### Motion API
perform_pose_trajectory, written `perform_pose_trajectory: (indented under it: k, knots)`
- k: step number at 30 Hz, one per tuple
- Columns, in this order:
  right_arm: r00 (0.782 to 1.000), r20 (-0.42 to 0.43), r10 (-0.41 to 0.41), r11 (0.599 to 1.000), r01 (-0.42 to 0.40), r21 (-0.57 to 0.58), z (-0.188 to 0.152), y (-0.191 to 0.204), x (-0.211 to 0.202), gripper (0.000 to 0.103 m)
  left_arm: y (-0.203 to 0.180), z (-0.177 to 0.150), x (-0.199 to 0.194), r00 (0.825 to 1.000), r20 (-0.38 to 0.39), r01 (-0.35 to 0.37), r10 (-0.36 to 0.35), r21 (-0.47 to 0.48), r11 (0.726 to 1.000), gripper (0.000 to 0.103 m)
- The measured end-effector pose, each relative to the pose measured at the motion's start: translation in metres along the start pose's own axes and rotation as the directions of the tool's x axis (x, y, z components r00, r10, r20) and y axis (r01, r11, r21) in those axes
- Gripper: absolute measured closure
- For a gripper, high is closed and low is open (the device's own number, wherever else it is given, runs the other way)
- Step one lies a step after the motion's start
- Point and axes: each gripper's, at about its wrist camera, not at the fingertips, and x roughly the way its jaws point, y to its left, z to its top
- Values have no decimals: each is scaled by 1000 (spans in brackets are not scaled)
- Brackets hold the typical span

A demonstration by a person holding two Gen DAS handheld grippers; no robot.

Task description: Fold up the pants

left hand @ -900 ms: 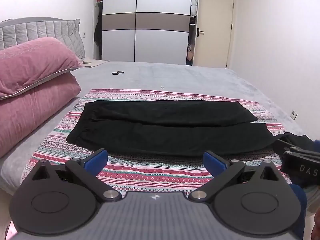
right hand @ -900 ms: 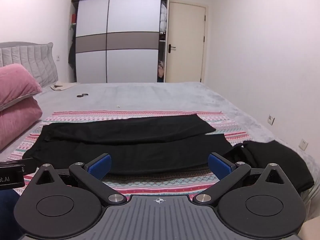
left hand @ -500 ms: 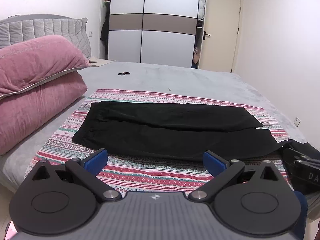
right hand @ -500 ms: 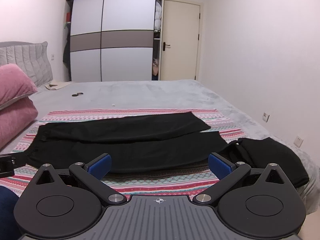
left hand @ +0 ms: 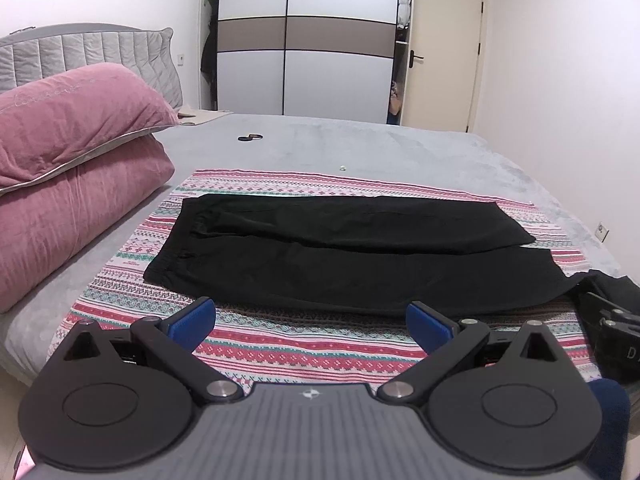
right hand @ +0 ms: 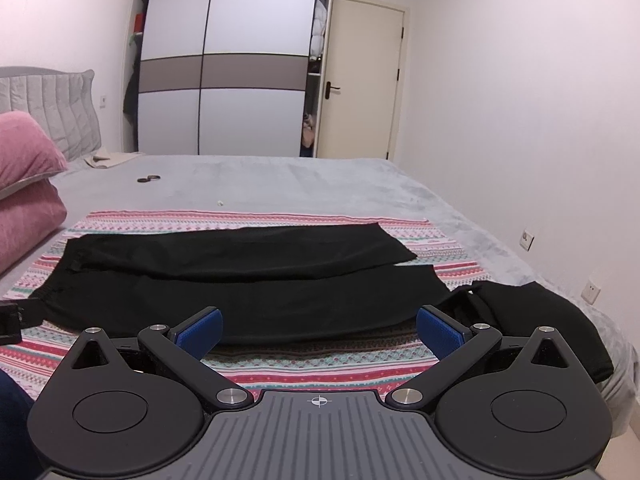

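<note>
I see the pants (left hand: 352,256) spread flat on the patterned blanket (left hand: 280,344), long axis running left to right across my view, waistband to the left. My left gripper (left hand: 310,318) and right gripper (right hand: 318,326) both hover spread wide, gripping nothing (left nearer the waistband, right nearer the cuffs).
</note>
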Motion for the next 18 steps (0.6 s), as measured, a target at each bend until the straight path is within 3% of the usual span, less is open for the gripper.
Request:
perform_pose_trajectory:
  k: [13,18]
  knots:
    - [994,-112,-7,999,1,-49,4,16,97,0,18,17,101,987,-155,-50,48,-13,999,0]
    - [992,-122,38,998,-44,-51,19,24,144,0,24,37,147,985,-169,-42,32,-52,998,0]
